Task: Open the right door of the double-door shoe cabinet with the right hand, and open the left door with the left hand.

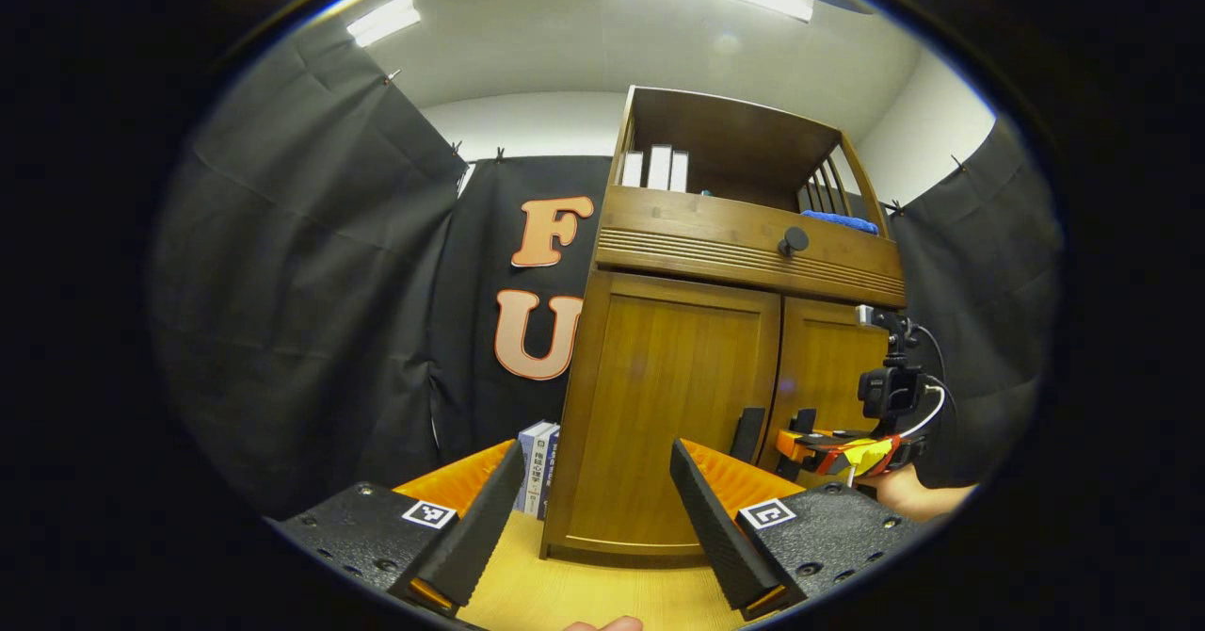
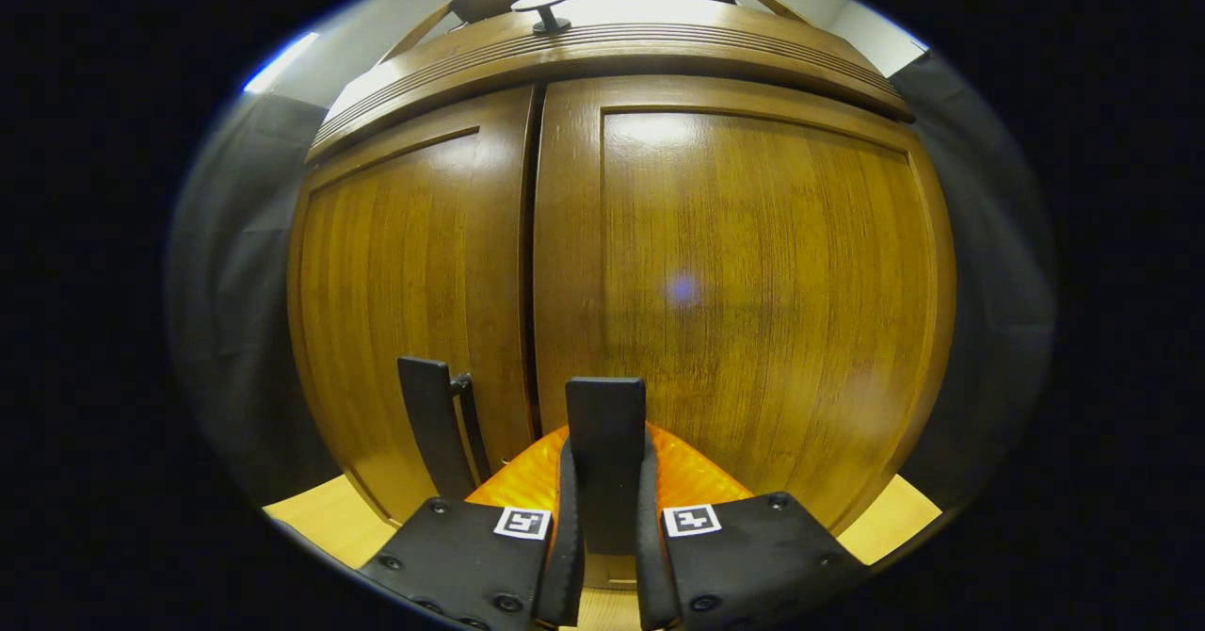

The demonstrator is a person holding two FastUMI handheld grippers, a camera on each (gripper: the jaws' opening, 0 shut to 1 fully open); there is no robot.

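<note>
The wooden shoe cabinet (image 1: 678, 405) stands ahead with both doors closed. My left gripper (image 1: 598, 509) is open, a short way in front of the left door (image 1: 659, 414), with nothing between its fingers. The left door's black handle (image 1: 748, 433) is up and to the right of it. In the right gripper view, my right gripper (image 2: 607, 466) is shut on the right door's black handle (image 2: 605, 424), both pads pressing its sides. The right door (image 2: 753, 283) is flush with the left door (image 2: 405, 283), whose handle (image 2: 433, 424) stands free. The right gripper (image 1: 828, 447) and the hand (image 1: 908, 494) holding it are at the right door.
A drawer with a round black knob (image 1: 794, 240) runs above the doors, under an open shelf holding white books (image 1: 656, 168) and a blue cloth (image 1: 841, 221). Books (image 1: 537, 466) stand against the cabinet's left side on the pale wooden floor (image 1: 584, 593). Black cloth walls surround the booth.
</note>
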